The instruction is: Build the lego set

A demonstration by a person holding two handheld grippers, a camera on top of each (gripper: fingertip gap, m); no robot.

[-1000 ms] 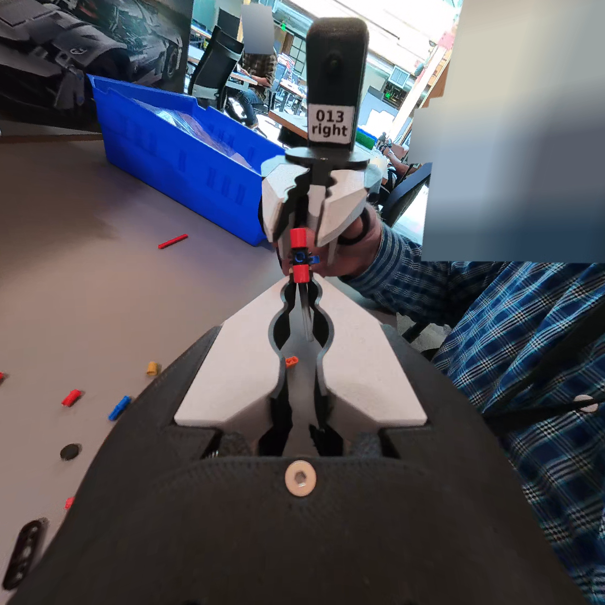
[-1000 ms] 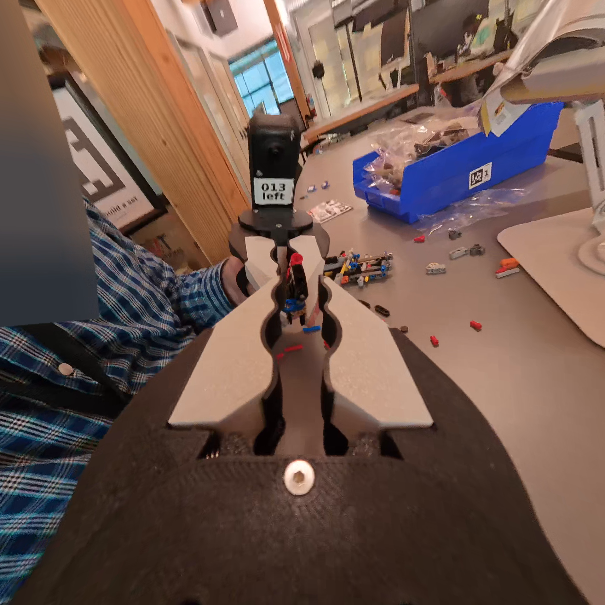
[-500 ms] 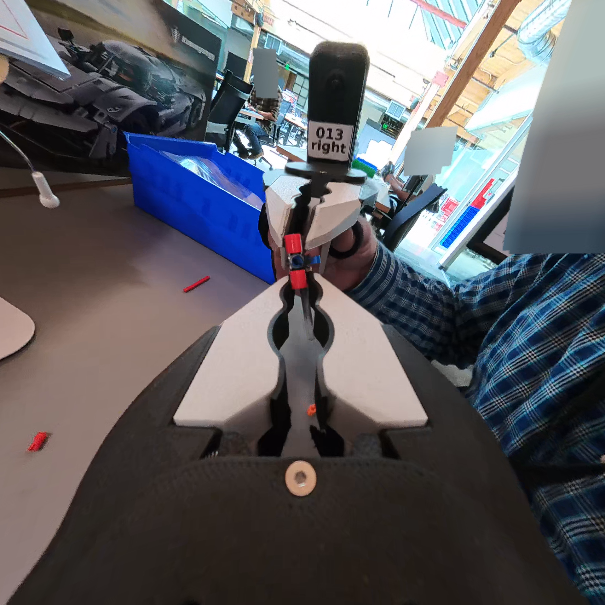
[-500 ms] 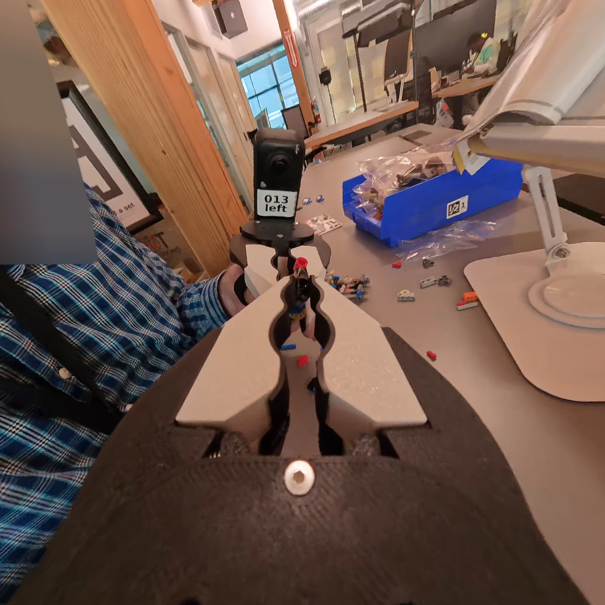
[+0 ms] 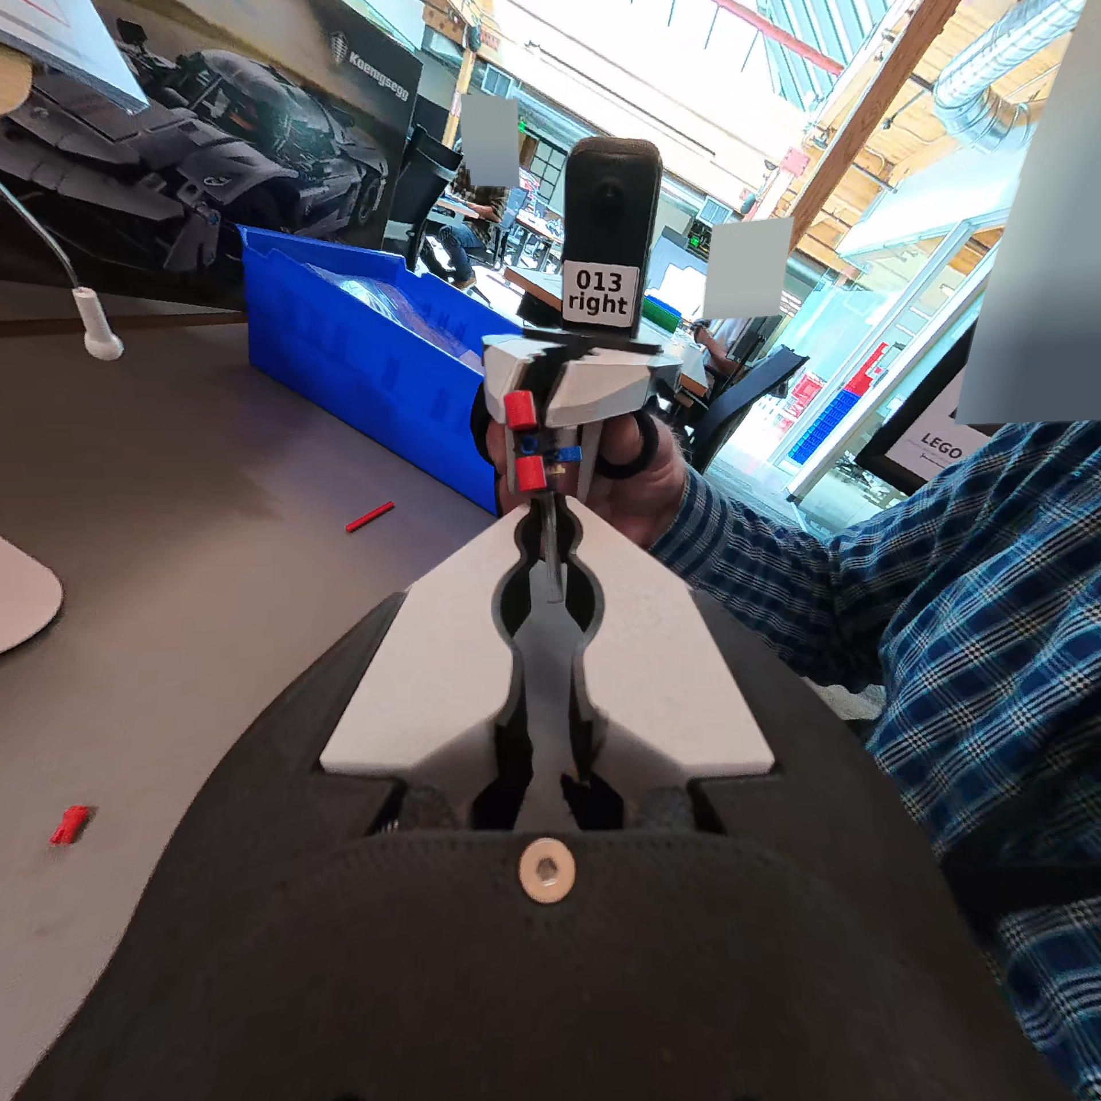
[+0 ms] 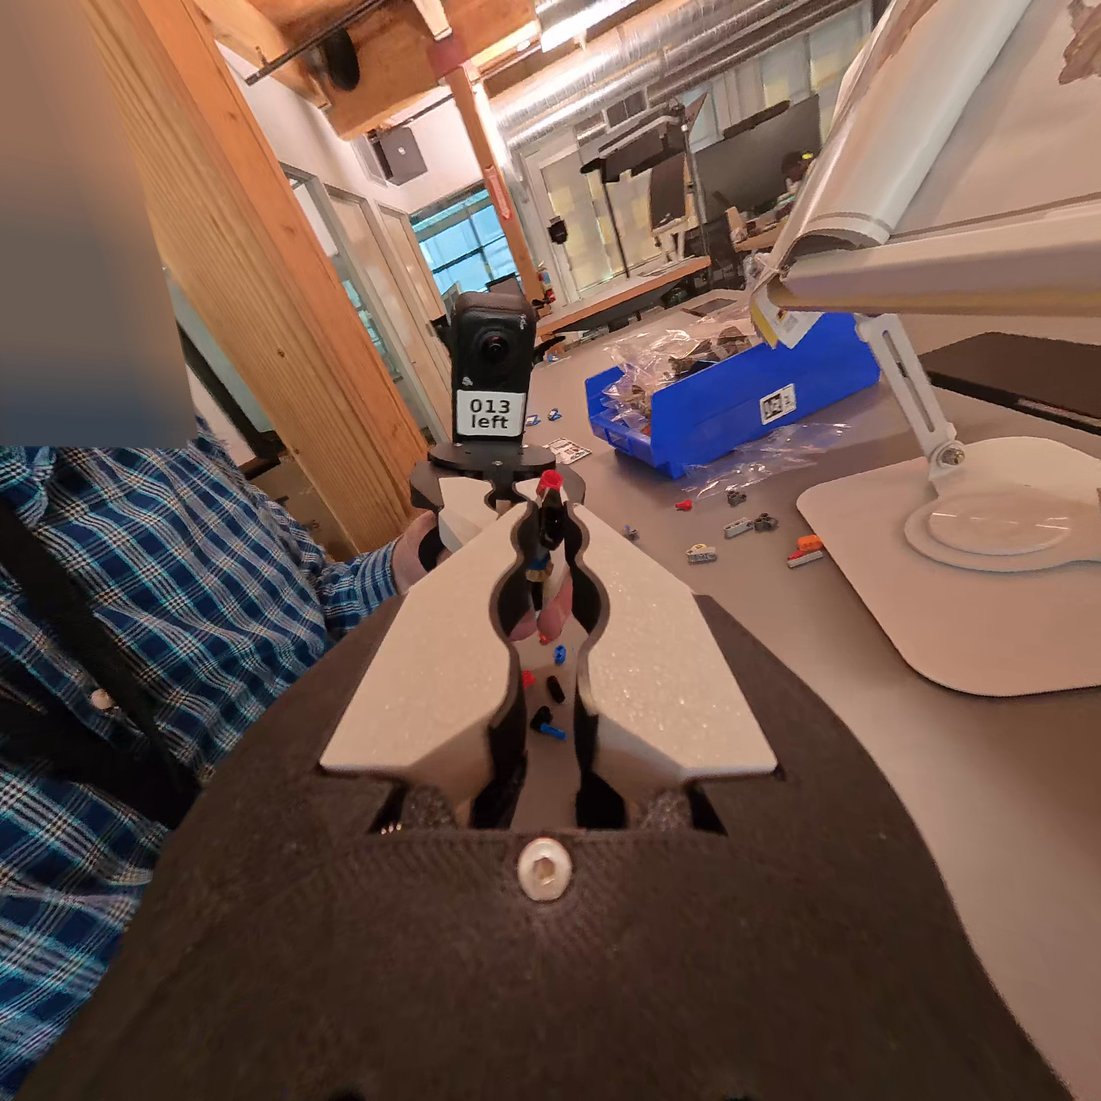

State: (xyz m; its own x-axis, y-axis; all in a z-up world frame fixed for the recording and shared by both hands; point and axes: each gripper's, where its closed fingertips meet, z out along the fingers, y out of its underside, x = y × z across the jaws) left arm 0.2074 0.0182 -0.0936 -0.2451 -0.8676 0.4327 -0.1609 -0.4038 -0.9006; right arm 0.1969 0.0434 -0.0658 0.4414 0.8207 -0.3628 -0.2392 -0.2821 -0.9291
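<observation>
A small lego assembly (image 5: 530, 444) hangs in the air between my two grippers, which face each other tip to tip. It has two red bushes, small blue pins and a thin grey axle. My left gripper (image 5: 548, 515) is shut on the grey axle end. My right gripper (image 6: 547, 513) is shut on the black part of the same assembly (image 6: 551, 524), whose red bush sticks out above the tips. A hand in a blue plaid sleeve (image 5: 834, 596) holds each gripper.
A blue bin (image 6: 745, 399) with plastic bags stands on the grey table; it also shows in the left wrist view (image 5: 369, 357). A white stand base (image 6: 983, 596) carries an open booklet (image 6: 923, 179). Loose pieces (image 6: 750, 524) and a red axle (image 5: 369, 516) lie on the table. The tips of both grippers are at nearly the same place.
Both grippers have risen and tilted upward with the assembly still held between them. The assembly has turned a little, so the red bushes now sit left of the axle.
</observation>
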